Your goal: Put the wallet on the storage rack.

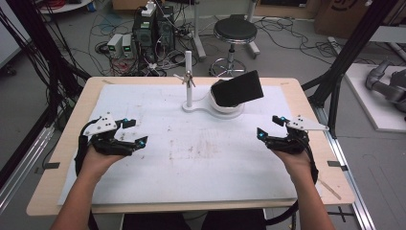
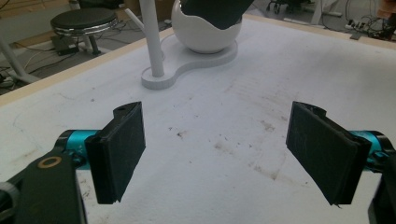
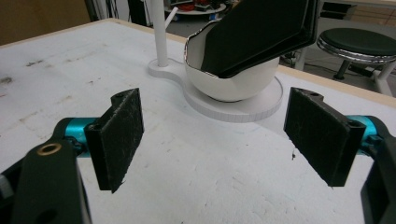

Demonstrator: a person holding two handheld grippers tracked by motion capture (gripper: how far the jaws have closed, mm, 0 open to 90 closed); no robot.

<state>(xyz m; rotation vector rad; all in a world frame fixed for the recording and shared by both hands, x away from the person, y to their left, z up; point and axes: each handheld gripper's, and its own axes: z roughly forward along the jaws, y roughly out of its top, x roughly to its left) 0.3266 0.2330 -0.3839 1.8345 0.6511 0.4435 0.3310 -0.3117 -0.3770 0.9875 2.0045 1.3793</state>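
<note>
Both grippers, left gripper (image 1: 129,133) and right gripper (image 1: 268,127), hover over the table (image 1: 158,163) with jaws spread, empty. Black pad (image 1: 238,88) sits tilted in the white bowl stand (image 1: 225,109) at the far centre (probably light, stiff, somewhat slippery); grip its protruding upper edge.

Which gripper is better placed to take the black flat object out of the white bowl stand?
Probably the right gripper: it is open and sits nearer the black object, without the white post between.
</note>
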